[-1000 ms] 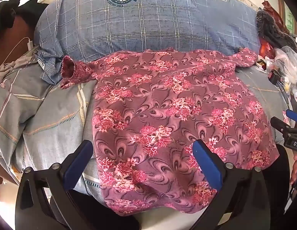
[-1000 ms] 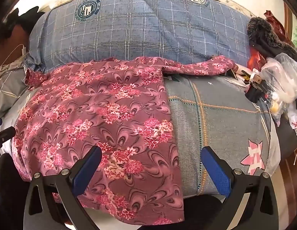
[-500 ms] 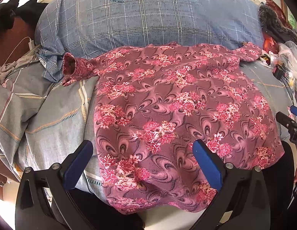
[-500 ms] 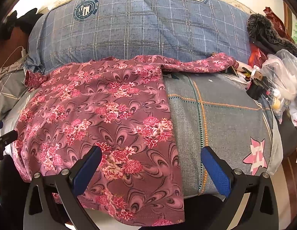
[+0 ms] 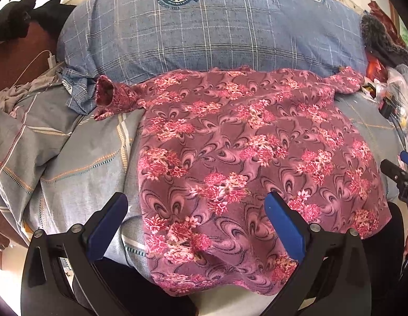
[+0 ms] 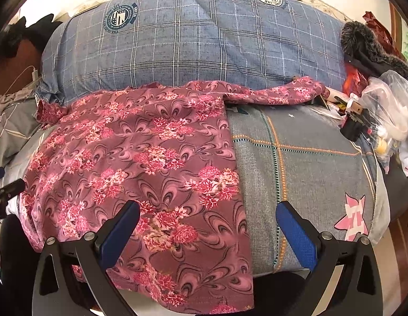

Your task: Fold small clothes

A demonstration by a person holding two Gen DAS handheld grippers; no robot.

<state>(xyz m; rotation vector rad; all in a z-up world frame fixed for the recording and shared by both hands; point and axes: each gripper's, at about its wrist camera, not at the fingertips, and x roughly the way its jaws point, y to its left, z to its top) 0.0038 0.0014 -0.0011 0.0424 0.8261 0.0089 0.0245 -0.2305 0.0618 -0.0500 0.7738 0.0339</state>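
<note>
Large blue-grey plaid pillow with round crests [image 5: 211,34] [image 6: 193,36] lies along the back of the bed; in the left wrist view it sits lower in frame than one second ago, so that camera has tipped or moved slightly. Grey bedspread with orange and teal stitched lines [image 5: 72,163] [image 6: 309,163] covers the mattress. Pink-maroon floral long-sleeved shirt [image 5: 246,158] [image 6: 140,163] lies spread flat on the bedspread, collar end touching the pillow, hem hanging over the near bed edge, both sleeves stretched sideways; its lay is unchanged from the earlier frames. Clear plastic bag of small items [image 6: 388,110] sits at the right bed edge. Left gripper [image 5: 196,218]: blue pads wide apart, above the hem, gripping nothing. Right gripper [image 6: 207,226]: pads likewise apart, straddling the shirt's right edge, nothing held; view nearly unchanged.
</note>
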